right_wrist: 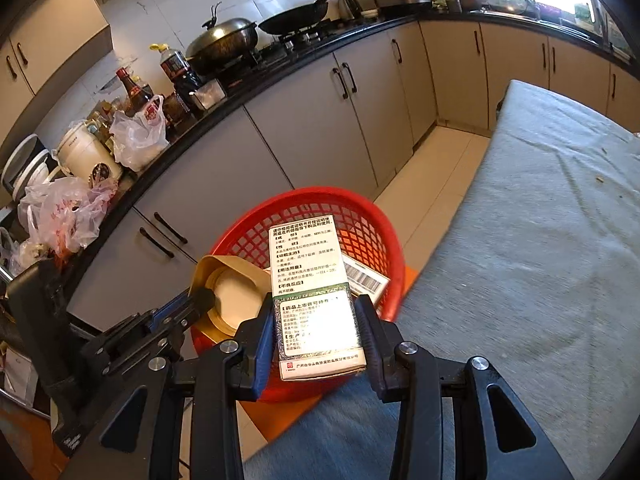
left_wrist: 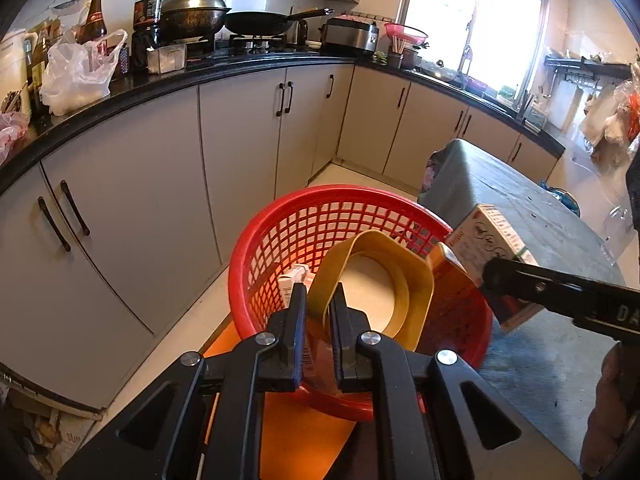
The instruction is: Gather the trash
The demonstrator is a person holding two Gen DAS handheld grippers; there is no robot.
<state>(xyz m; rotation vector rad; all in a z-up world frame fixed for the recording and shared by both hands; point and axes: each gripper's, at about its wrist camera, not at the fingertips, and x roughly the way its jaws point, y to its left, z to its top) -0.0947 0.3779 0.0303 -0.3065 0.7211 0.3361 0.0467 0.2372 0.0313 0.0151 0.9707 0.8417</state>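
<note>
Left wrist view: the left gripper (left_wrist: 318,304), black with flat blue-edged pads, is pinched nearly closed on the thin rim of a squashed yellow-brown paper cup (left_wrist: 384,276), whose pale round bottom faces the lens. The cup hangs over the red basket (left_wrist: 256,252), a round plastic tub with a lattice wall, sitting on something orange at the lower middle of the frame. A small white carton (left_wrist: 294,284) lies inside, just left of the cup, and an orange-brown box (left_wrist: 448,276) leans against the basket's right wall.

In the right wrist view, the right gripper (right_wrist: 314,332) is clamped on the sides of a stiff printed cardboard box (right_wrist: 316,292), white with black text and a green patterned band, held above the basket's (right_wrist: 360,208) near rim. A barcoded carton (right_wrist: 366,282) shows inside, beside it. To the right lies a table (right_wrist: 540,240) covered in coarse grey cloth. Across the upper left, a glossy black counter (right_wrist: 224,128) carries crumpled plastic bags, dark bottles and a lidded metal wok (right_wrist: 222,42).
</note>
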